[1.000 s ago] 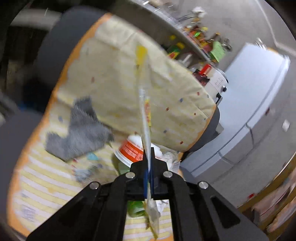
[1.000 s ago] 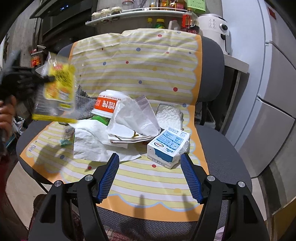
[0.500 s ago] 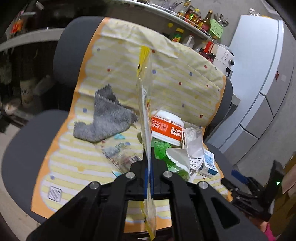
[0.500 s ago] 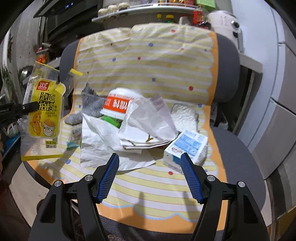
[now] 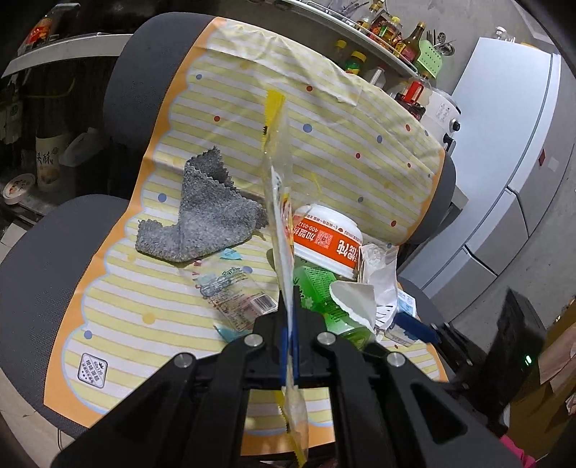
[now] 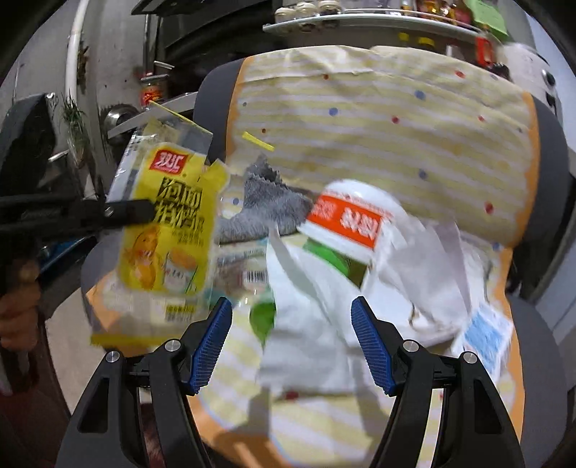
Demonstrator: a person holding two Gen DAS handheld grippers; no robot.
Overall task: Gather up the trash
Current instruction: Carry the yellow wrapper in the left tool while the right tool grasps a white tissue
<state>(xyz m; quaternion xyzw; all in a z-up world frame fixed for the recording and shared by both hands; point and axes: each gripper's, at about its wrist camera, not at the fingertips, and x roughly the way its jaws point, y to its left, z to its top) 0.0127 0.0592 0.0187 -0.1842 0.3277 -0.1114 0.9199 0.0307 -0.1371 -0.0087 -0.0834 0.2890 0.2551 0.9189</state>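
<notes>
My left gripper (image 5: 289, 316) is shut on a yellow snack wrapper (image 5: 279, 201), seen edge-on in the left wrist view and flat in the right wrist view (image 6: 169, 230), held up left of the chair. On the seat lie a white and orange noodle cup (image 5: 325, 239), a green bottle (image 5: 324, 298), crumpled white paper (image 6: 324, 288), a clear wrapper with a barcode (image 5: 234, 295) and a blue and white carton (image 6: 486, 334). My right gripper (image 6: 291, 334) is open above the seat's front, over the white paper, with nothing between its fingers.
The trash lies on a yellow striped mat (image 5: 136, 309) draped over a grey office chair (image 5: 32, 273). A grey cloth (image 5: 205, 219) rests at the seat's back. A shelf of bottles (image 5: 392, 28) is behind, a white cabinet (image 5: 511, 151) to the right.
My right gripper has moved forward and left toward the trash pile, staying open. My left gripper keeps the wrapper and has settled at the chair's left.
</notes>
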